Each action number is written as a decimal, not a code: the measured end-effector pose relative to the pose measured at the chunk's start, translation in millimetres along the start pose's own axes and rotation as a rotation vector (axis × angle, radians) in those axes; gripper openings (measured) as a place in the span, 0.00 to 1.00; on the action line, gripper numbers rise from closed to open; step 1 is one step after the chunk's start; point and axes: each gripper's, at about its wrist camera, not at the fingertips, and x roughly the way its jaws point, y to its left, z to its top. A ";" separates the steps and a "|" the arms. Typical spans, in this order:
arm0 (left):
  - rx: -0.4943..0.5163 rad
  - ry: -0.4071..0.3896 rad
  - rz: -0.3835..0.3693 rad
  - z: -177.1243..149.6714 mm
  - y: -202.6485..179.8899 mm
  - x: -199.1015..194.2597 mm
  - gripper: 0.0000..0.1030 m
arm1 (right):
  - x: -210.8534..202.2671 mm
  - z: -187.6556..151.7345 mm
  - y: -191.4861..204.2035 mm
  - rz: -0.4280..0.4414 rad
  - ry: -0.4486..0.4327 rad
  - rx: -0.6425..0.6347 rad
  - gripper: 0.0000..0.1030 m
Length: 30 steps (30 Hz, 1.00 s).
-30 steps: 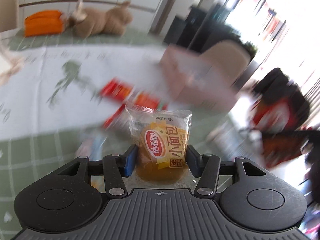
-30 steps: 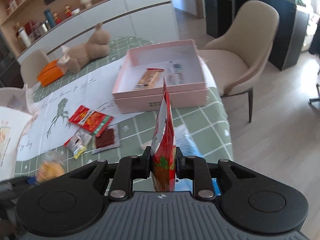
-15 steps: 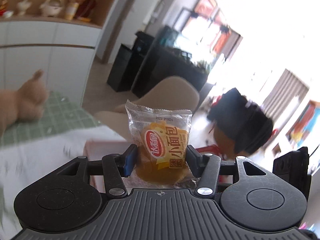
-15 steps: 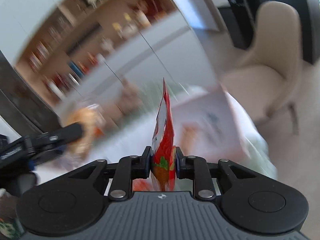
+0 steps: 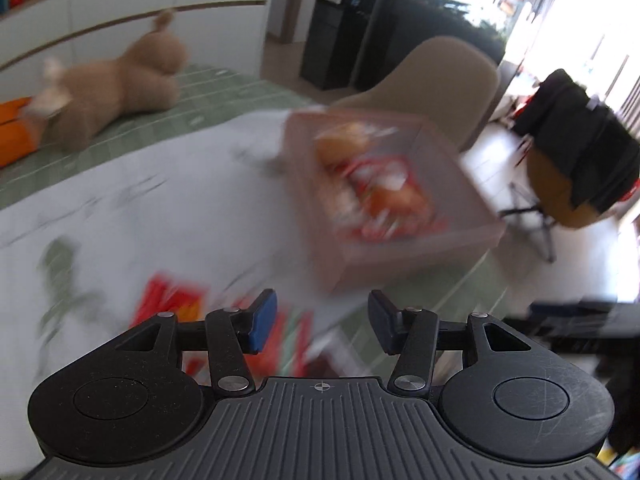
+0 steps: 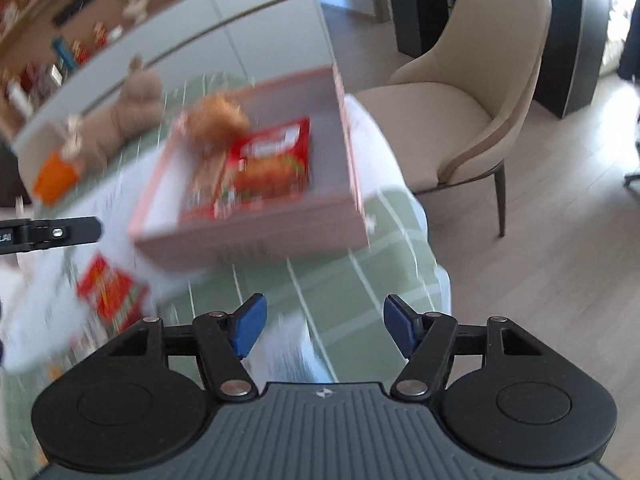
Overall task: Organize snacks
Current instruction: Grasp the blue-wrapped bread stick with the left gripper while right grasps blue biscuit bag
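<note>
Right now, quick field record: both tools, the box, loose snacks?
left tool: empty, jaws closing on nothing
right tool: empty, jaws opening
pink box: on the table, lid off
in box: red snack bag, small bread pack
outside box: red packet on the table
image: motion-blurred

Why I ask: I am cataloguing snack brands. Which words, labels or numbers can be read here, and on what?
"LAI": on the black bar at the left edge of the right wrist view, cut off by the frame.
Red foil snack packet in the pink cardboard box: white lettering, too blurred to read.
Red packet on the table: print too blurred to read.
Round orange-brown bun packet: too blurred to read.
</note>
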 end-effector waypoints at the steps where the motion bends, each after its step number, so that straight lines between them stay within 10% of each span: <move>1: 0.008 0.002 0.033 -12.4 3.3 -11.6 0.54 | 0.1 -6.6 2.2 0.002 0.010 -0.011 0.64; 11: -0.120 0.080 0.223 -124.9 72.7 -85.9 0.54 | 6.8 -67.6 46.9 -0.059 0.069 -0.102 0.84; 20: -0.141 0.088 0.140 -139.2 55.7 -72.9 0.45 | 9.4 -77.5 134.0 0.143 0.130 -0.229 0.82; 30: -0.124 0.086 0.053 -150.8 30.7 -65.8 0.45 | -12.9 -71.8 139.8 0.049 0.057 -0.341 0.82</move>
